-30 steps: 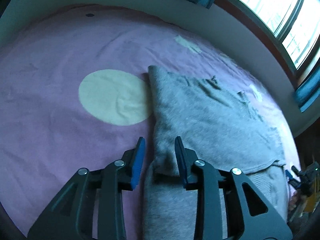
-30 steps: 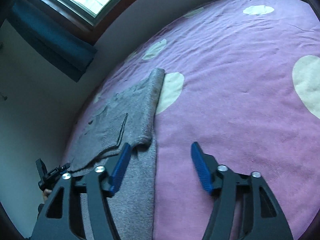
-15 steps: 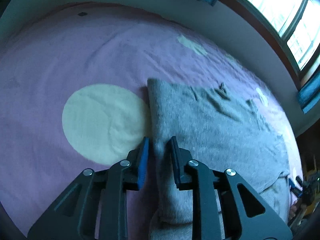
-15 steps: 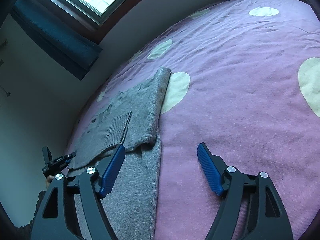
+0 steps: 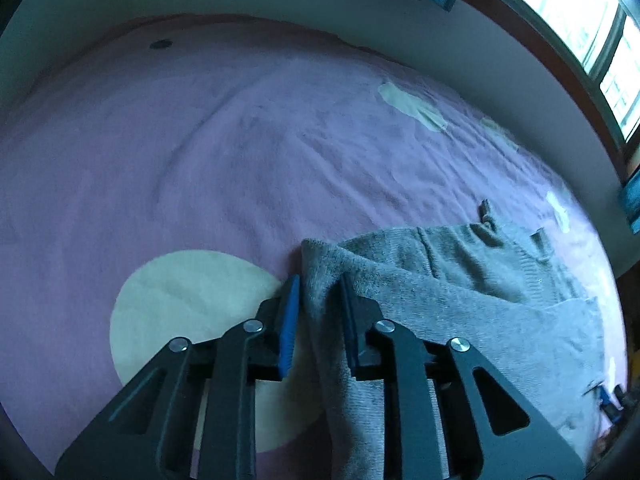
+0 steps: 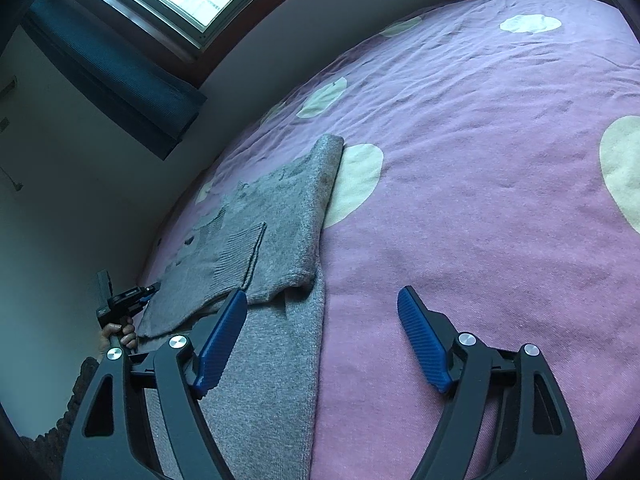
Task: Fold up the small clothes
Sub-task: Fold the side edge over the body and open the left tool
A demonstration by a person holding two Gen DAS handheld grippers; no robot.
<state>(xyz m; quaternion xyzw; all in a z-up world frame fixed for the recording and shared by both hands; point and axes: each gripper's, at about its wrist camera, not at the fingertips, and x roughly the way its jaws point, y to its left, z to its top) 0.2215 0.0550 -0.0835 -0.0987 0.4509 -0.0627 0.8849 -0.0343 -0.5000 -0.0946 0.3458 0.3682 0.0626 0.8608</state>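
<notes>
The left gripper (image 5: pixel 316 312) has slid up the sweater's (image 5: pixel 460 296) folded edge to its far corner, its fingers just closing and now pinching that thick fold. The right gripper (image 6: pixel 320 340) hangs wide open and empty, with the hem below its left finger. Soft, floppy knit on the bed (image 5: pixel 240 152): likely to sag and drag, so grip both layers at corners.
</notes>
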